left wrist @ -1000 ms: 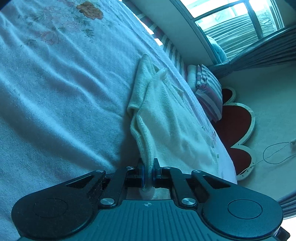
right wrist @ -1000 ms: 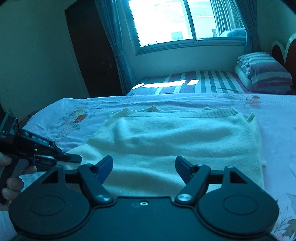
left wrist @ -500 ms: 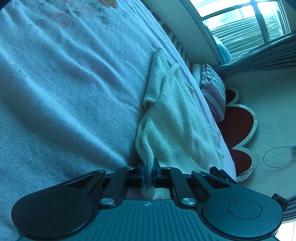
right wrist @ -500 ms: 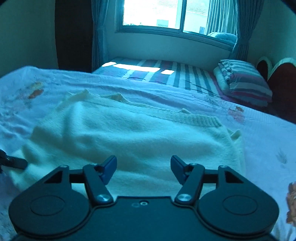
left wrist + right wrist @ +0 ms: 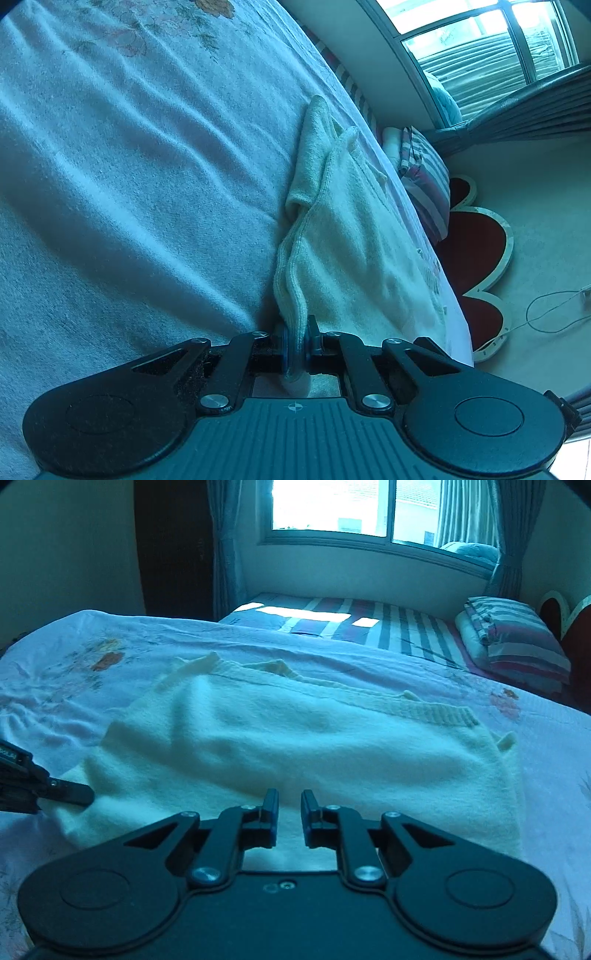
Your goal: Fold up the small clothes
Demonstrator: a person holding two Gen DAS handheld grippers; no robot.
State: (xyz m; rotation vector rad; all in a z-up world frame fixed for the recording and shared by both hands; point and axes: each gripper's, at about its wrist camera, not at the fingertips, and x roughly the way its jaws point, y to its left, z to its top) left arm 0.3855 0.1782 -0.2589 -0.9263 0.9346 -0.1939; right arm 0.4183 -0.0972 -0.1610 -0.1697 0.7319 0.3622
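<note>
A cream knitted sweater (image 5: 295, 734) lies folded on the pale floral bedspread (image 5: 74, 686). In the left wrist view the sweater (image 5: 354, 236) runs away from me along the bed. My left gripper (image 5: 299, 341) is shut on the sweater's near corner edge, which bunches between the jaws. It also shows at the left edge of the right wrist view (image 5: 77, 794), gripping the sweater's left corner. My right gripper (image 5: 289, 808) hovers over the sweater's near edge with its jaws nearly closed and a narrow gap between them. I cannot tell if cloth is pinched.
A striped mattress (image 5: 369, 627) and a folded striped quilt (image 5: 517, 642) lie beyond the bedspread under the window (image 5: 351, 509). A red scalloped headboard (image 5: 476, 251) stands at the bed's end. A cable (image 5: 554, 310) lies on the floor.
My right gripper's jaws have closed from wide open to a narrow gap and it has turned rightward over the sweater. My left gripper keeps its hold on the corner.
</note>
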